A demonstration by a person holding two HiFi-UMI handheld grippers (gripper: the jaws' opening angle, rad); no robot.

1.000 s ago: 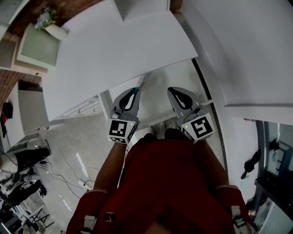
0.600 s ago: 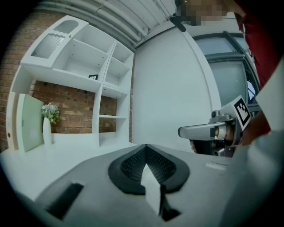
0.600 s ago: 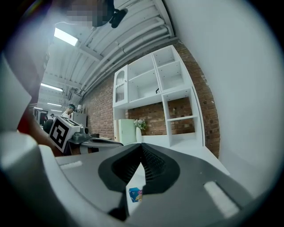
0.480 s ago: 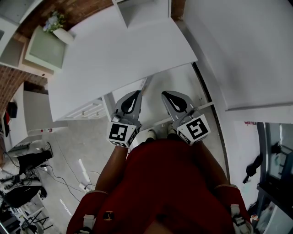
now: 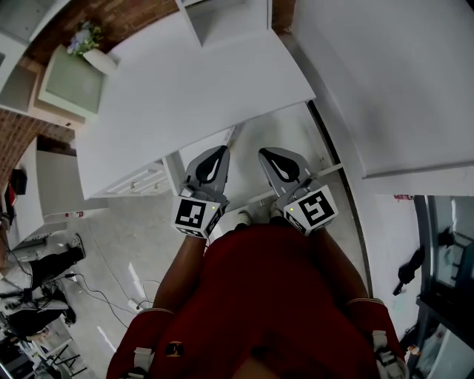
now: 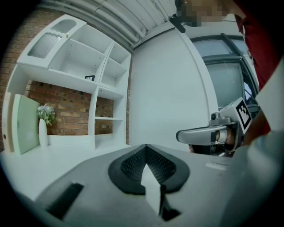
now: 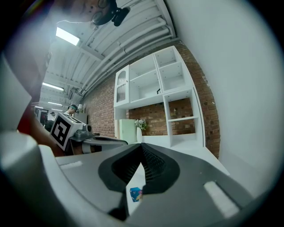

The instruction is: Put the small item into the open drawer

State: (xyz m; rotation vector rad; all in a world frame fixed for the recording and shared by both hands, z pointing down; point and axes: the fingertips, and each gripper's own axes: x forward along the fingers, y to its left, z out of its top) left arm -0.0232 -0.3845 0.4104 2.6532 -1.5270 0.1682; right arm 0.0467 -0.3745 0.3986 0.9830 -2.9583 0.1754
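White tabletop [image 5: 185,89] under a shelf unit [image 7: 159,84] on a brick wall [image 5: 141,18], with a vase [image 5: 96,59] at the far end. Person stands at the table edge with both tongs level and side by side. Left tongs [image 5: 220,152]: closed, nothing between the jaws. Right tongs [image 5: 265,155]: tips together. Small blue item [image 7: 136,193] shows through the slit behind those tips, on a white surface below. Whether that surface is the drawer cannot be told.
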